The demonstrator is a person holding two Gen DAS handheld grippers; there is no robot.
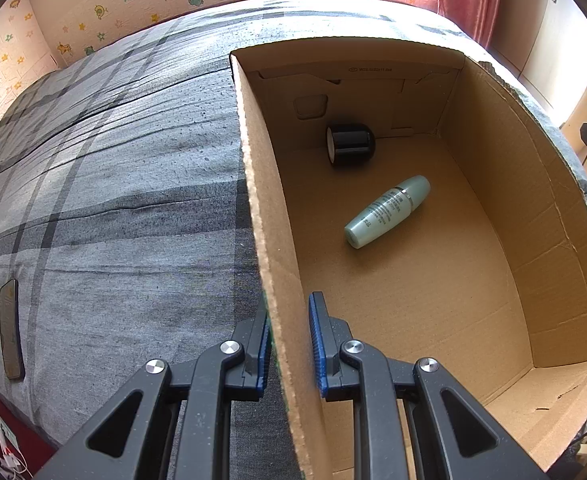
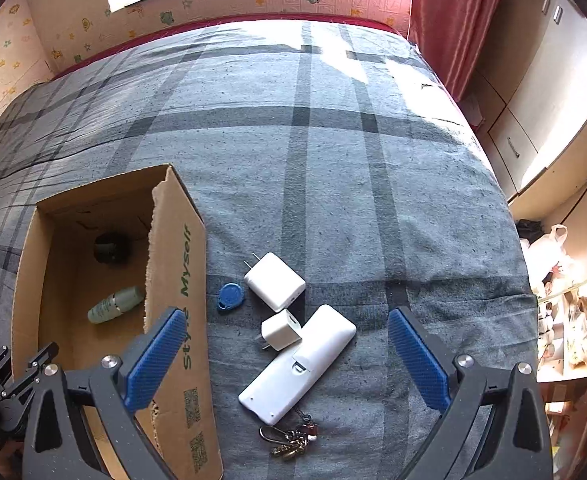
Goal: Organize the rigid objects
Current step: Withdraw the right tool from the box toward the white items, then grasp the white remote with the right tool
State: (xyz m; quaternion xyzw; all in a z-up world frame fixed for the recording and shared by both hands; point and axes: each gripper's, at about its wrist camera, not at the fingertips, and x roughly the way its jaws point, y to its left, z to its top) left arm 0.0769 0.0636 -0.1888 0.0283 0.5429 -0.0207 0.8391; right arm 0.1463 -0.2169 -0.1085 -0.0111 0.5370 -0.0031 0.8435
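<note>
On the bed (image 2: 333, 152), we see the box (image 2: 173, 280) toward the near left edge, a jar (image 1: 350, 145) at its far wall and a bottle (image 1: 387, 211) lying before it on the floor. Right of the box lie a tag (image 2: 229, 297), a large charger (image 2: 275, 280) behind a small charger (image 2: 280, 329), the small one touching a remote (image 2: 298, 364), with keys (image 2: 291, 442) nearest. A phone (image 1: 10, 328) lies at the bed's left edge.

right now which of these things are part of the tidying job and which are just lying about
Part of the job:
cardboard box, its wall between the left gripper fingers
green bottle and black jar, already inside
two white chargers
white remote
blue key fob
keys
right gripper, open above them

Lying about:
phone on the bedspread
</note>
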